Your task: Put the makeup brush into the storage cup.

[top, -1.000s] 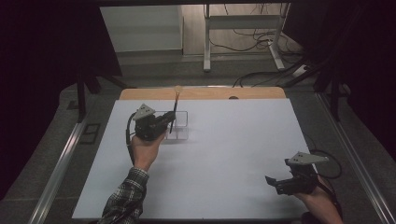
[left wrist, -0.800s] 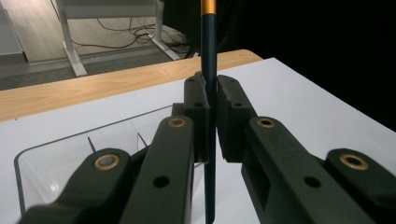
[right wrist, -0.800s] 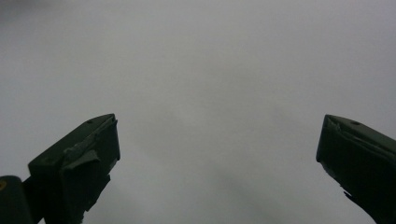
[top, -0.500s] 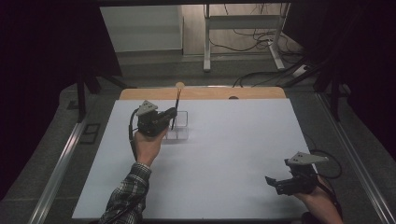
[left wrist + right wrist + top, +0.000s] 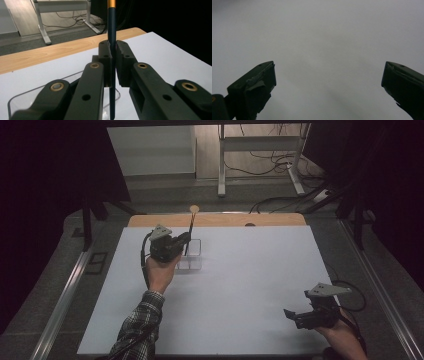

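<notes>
My left gripper (image 5: pixel 181 241) is shut on a thin dark brush (image 5: pixel 189 236) with a gold ferrule, held upright. In the left gripper view the brush (image 5: pixel 112 37) runs straight up between the closed jaws of the left gripper (image 5: pixel 113 65), its lower end just above a clear plastic tray (image 5: pixel 30 96). In the high view that clear tray (image 5: pixel 194 256) sits on the white table (image 5: pixel 250 285) right beside the gripper. My right gripper (image 5: pixel 292 316) rests low near the table's front right, open with nothing between its fingers (image 5: pixel 254 85).
A wooden strip (image 5: pixel 270 219) borders the white table's far edge. Beyond it stand a metal desk frame (image 5: pixel 260 155) and cables (image 5: pixel 280 202) on the floor. Metal rails (image 5: pixel 65 300) run along both sides of the table.
The left gripper has shifted slightly forward and left with the brush still upright over the tray. The right gripper has stayed in place.
</notes>
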`<action>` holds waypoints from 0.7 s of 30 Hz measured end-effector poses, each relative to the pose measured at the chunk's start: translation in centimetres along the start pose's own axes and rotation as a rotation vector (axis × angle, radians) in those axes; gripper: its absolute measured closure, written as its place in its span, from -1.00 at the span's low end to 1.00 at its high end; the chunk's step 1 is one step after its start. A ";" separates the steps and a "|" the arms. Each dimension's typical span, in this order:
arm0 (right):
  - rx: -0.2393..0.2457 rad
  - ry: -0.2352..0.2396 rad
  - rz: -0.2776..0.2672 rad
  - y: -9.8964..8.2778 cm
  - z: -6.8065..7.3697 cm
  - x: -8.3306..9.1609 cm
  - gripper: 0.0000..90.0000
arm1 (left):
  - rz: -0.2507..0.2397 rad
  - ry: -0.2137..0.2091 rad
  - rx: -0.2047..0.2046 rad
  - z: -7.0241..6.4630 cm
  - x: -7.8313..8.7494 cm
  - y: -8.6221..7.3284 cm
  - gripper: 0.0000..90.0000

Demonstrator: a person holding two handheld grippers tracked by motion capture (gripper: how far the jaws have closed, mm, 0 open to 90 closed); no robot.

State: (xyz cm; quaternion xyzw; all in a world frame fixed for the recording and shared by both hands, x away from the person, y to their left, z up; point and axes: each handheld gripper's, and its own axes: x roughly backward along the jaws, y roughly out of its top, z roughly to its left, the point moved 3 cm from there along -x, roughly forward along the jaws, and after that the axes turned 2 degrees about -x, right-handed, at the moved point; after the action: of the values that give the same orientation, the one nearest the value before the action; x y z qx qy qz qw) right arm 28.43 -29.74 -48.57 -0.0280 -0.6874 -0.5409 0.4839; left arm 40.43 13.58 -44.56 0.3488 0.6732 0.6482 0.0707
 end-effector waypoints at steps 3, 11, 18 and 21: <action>-0.002 0.001 -0.001 0.0 0.0 0.0 -1.00 | -0.001 0.005 -0.005 0.0 -0.3 0.1 0.86; -0.001 0.003 -0.001 0.0 0.0 0.0 -1.00 | -0.010 0.019 -0.004 0.2 -1.0 0.3 0.86; 0.000 0.004 0.000 0.0 0.1 -0.1 -1.00 | -0.009 0.029 0.000 0.3 -1.7 0.0 0.86; -0.001 0.005 0.001 0.0 0.0 -0.1 -1.00 | -0.010 0.033 0.003 0.4 -2.1 -0.1 0.86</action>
State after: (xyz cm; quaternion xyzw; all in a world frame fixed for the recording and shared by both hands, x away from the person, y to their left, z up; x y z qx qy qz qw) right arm 28.42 -29.68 -48.62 -0.0271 -0.6859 -0.5411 0.4858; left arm 42.14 12.74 -45.44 0.3346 0.6769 0.6526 0.0623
